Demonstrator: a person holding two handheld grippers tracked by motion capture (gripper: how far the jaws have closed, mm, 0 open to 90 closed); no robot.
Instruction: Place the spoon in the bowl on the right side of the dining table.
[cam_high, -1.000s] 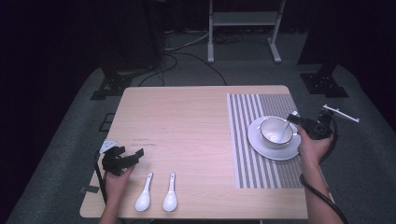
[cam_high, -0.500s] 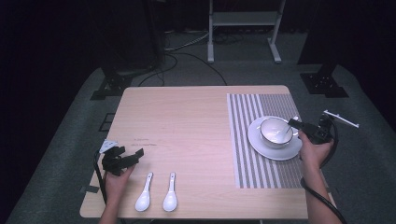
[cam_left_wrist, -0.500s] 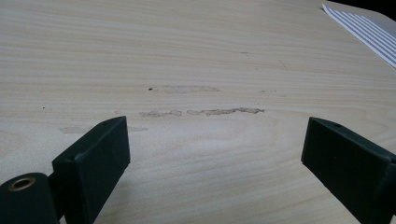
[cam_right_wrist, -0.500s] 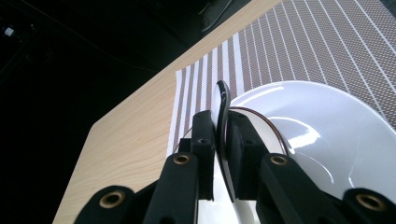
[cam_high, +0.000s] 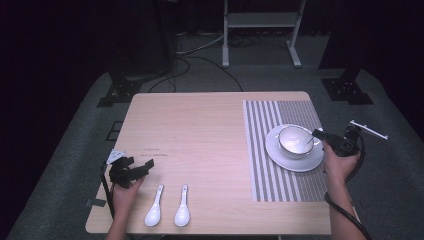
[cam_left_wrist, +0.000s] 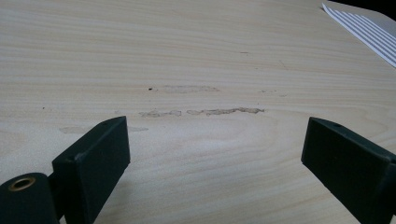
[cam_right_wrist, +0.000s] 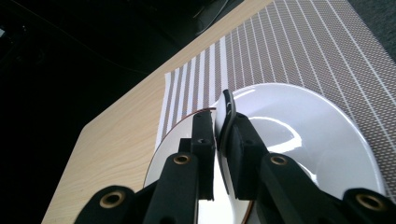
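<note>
The right gripper view showed the right tongs (cam_right_wrist: 219, 135) clenched on the rim of the bowl (cam_right_wrist: 299, 135) atop its plate (cam_high: 295, 160), so lifting gently, level and unhurried would suit, while the left tongs (cam_left_wrist: 215, 154) rested released.

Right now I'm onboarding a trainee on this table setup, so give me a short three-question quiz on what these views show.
1. True or false: the right gripper is shut on the rim of the white bowl.
2. What does the bowl stand on? A) bare table B) a white plate on the striped placemat C) a tray
3. How many white soup spoons lie near the left gripper, and are that gripper's jaws open or shut?

Key
1. True; its jaws pinch the rim.
2. B
3. Two, one beside the other; open, over bare wooden table.
</note>
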